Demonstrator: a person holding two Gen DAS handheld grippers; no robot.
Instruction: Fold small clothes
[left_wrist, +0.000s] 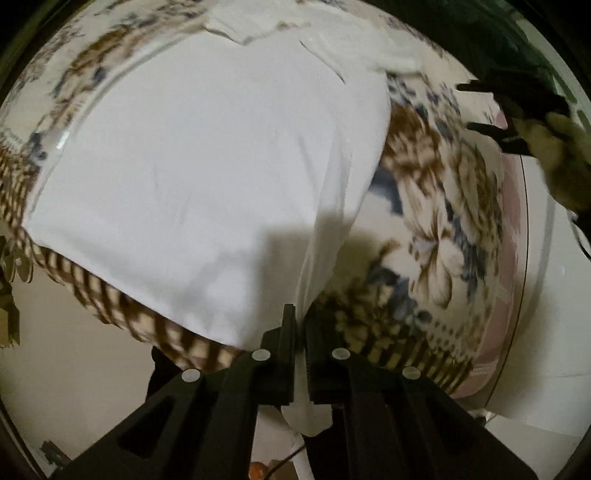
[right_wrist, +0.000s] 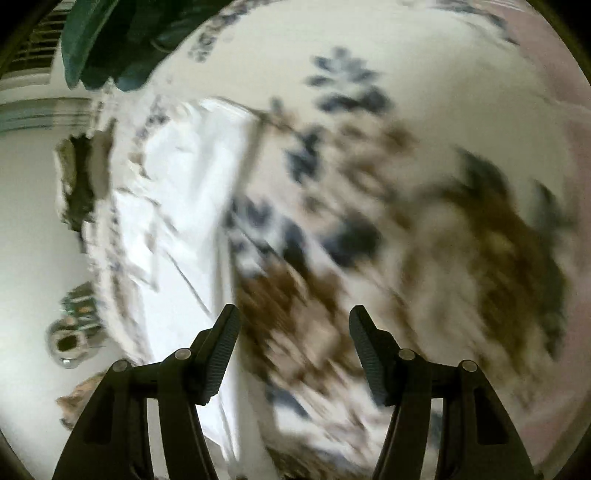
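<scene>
1. The left hand-held gripper is clenched on the near corner of a white garment; the cloth is pinched between its black fingers and a tail hangs below them.
2. From that pinch the garment spreads toward 11 o'clock, lying mostly flat, with a rumpled folded part at 12 o'clock.
3. The right hand-held gripper is released, jaws wide apart, holding nothing; the white garment lies at its 10 o'clock, apart from the fingers.
4. Under the garment is a floral cover in brown and blue, with a striped border at 7 o'clock.
5. Both views are motion-blurred; pale floor shows beyond the edge.
</scene>
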